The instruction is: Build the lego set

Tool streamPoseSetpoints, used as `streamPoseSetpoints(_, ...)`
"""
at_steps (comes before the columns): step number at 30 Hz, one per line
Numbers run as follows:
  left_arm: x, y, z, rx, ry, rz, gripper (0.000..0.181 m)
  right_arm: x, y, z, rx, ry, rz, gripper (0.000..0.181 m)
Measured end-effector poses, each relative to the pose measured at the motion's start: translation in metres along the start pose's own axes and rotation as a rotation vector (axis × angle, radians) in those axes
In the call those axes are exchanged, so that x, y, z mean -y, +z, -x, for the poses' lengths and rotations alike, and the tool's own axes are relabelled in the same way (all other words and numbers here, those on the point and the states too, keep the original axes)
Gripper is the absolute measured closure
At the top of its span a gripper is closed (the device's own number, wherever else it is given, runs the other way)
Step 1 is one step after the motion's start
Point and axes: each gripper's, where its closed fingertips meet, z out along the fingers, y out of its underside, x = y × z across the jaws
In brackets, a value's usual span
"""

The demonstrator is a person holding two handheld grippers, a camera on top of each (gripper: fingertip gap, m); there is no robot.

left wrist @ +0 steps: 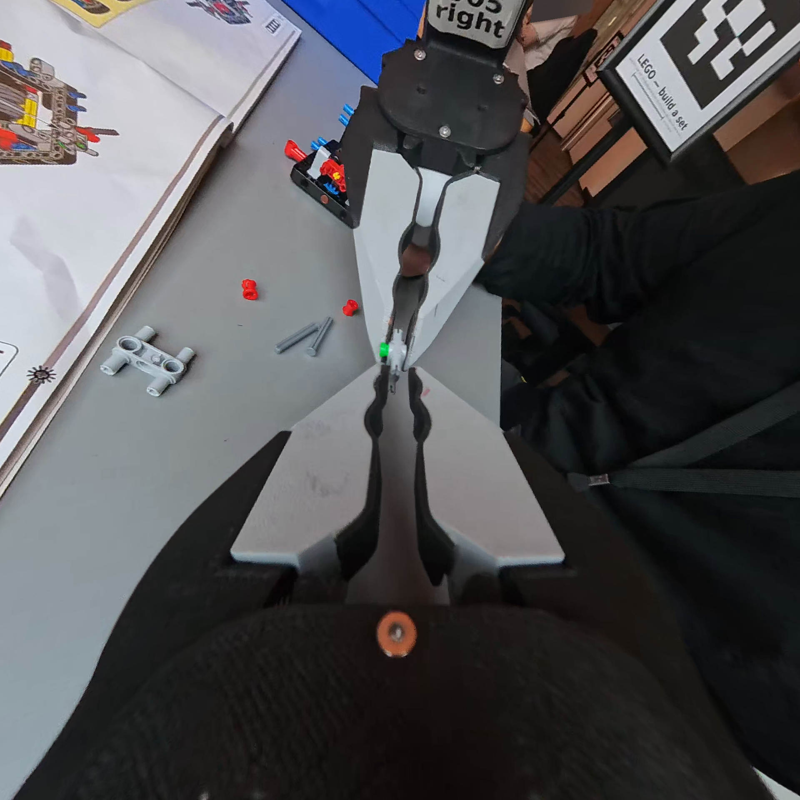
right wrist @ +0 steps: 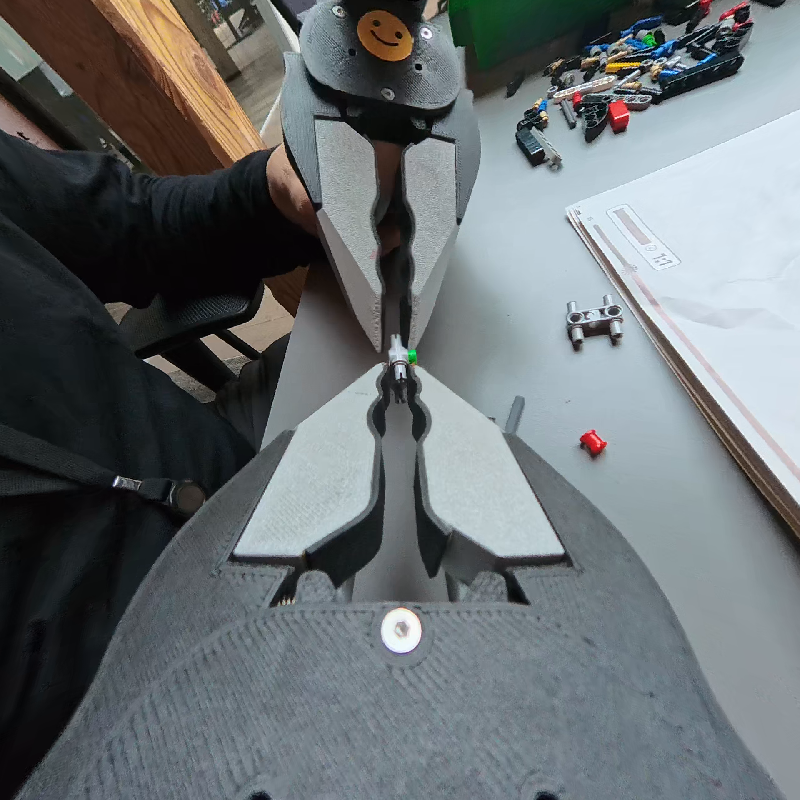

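two grippers tip to tip | left gripper [left wrist: 393,375] fingers, right gripper [right wrist: 398,381] fingers pinch grey connector [right wrist: 397,356] | labelled sign [left wrist: 710,65]

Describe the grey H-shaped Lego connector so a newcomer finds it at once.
Start at the open instruction booklet on the grey table. Just off its page edge lies the grey connector: a flat bar with round holes and four stubby pins, unlike the plain axles and red bushes nearby.

A grey table [left wrist: 242,454] fills the left of the left wrist view. Top right, a black-framed sign [left wrist: 710,73] with a black-and-white marker stands tilted. In the right wrist view a wooden post [right wrist: 143,73] rises upper left, and a black mesh chair [right wrist: 195,320] sits below it, mid left.
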Motion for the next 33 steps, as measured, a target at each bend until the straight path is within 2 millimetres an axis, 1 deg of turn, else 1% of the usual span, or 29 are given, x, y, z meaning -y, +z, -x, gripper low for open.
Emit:
streamPoseSetpoints(1, -0.001, 0.001, 0.000, 0.001, 0.000, 0.006, 0.178, 0.000, 0.001, 0.001, 0.008, -0.001, 0.005, 0.176)
streamPoseSetpoints(5, -0.003, 0.002, -0.001, 0.014, 0.023, 0.018, 0.178, -0.003, 0.003, 0.003, 0.010, -0.015, 0.020, 0.177)
streamPoseSetpoints(7, -0.004, 0.002, 0.000, 0.019, 0.007, 0.020, 0.178, -0.004, 0.004, 0.002, 0.010, -0.006, 0.032, 0.177)
streamPoseSetpoints(11, -0.005, 0.001, 0.002, 0.044, 0.016, 0.023, 0.179, -0.004, 0.005, 0.001, -0.023, -0.032, 0.037, 0.177)
streamPoseSetpoints(13, -0.010, -0.001, 0.013, 0.128, 0.018, 0.053, 0.179, -0.006, 0.001, -0.008, -0.096, -0.071, 0.055, 0.169)
streamPoseSetpoints(15, -0.013, -0.006, 0.028, 0.221, -0.005, 0.065, 0.179, -0.005, -0.008, -0.019, -0.200, -0.122, 0.061, 0.168)
streamPoseSetpoints(17, -0.008, -0.013, 0.036, 0.278, 0.010, 0.036, 0.179, -0.004, -0.017, -0.027, -0.292, -0.146, 0.075, 0.166)
streamPoseSetpoints(19, -0.001, -0.019, 0.042, 0.336, 0.046, -0.001, 0.179, -0.009, -0.022, -0.037, -0.384, -0.149, 0.124, 0.165)
streamPoseSetpoints(22, -0.003, -0.025, 0.057, 0.450, 0.073, 0.024, 0.179, -0.022, -0.021, -0.044, -0.454, -0.151, 0.205, 0.164)
streamPoseSetpoints(24, -0.003, -0.025, 0.061, 0.485, 0.097, 0.036, 0.179, -0.033, -0.017, -0.050, -0.485, -0.144, 0.272, 0.164)
streamPoseSetpoints(25, -0.003, -0.025, 0.062, 0.502, 0.111, 0.048, 0.179, -0.031, -0.016, -0.052, -0.498, -0.158, 0.257, 0.168)
streamPoseSetpoints(26, -0.004, -0.023, 0.063, 0.509, 0.125, 0.060, 0.179, -0.030, -0.015, -0.053, -0.500, -0.160, 0.259, 0.168)
streamPoseSetpoints(29, -0.004, -0.021, 0.062, 0.513, 0.150, 0.069, 0.179, -0.029, -0.012, -0.050, -0.468, -0.150, 0.255, 0.163)
streamPoseSetpoints(31, -0.005, -0.019, 0.060, 0.485, 0.128, 0.072, 0.179, -0.030, -0.013, -0.049, -0.464, -0.160, 0.258, 0.159)
streamPoseSetpoints(33, -0.004, -0.020, 0.061, 0.467, 0.092, 0.061, 0.179, -0.028, -0.015, -0.045, -0.460, -0.202, 0.252, 0.163)
